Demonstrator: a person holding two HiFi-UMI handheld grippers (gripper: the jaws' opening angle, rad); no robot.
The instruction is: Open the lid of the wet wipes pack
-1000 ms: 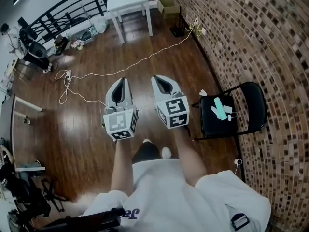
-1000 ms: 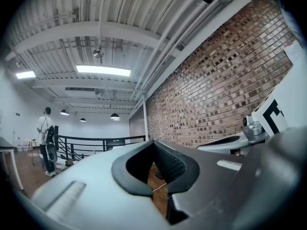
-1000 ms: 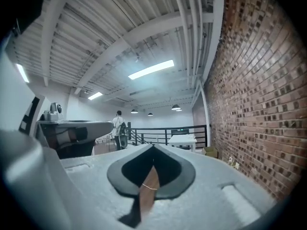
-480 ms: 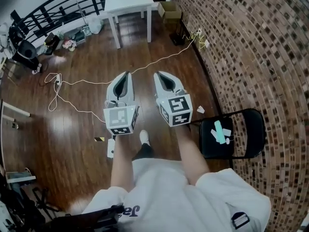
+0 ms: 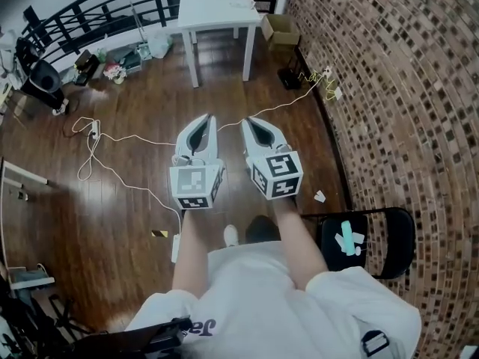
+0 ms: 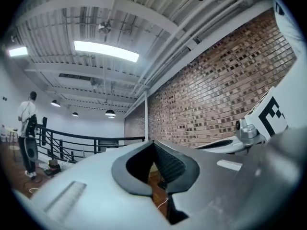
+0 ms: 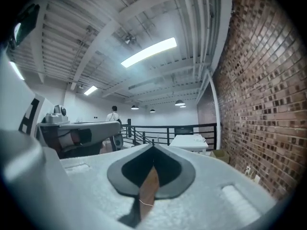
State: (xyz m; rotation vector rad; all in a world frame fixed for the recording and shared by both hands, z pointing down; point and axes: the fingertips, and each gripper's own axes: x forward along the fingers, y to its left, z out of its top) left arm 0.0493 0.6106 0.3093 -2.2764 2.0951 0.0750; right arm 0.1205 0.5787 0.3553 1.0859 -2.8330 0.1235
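The left gripper (image 5: 206,120) and the right gripper (image 5: 248,123), both closed on nothing, point side by side at the white table (image 5: 213,13) well ahead, where the wet wipes pack presumably lies, too small to make out, neither hand nearer

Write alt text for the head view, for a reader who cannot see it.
A person holds the left gripper and right gripper side by side, both shut and empty, above a wooden floor. A white table stands ahead.
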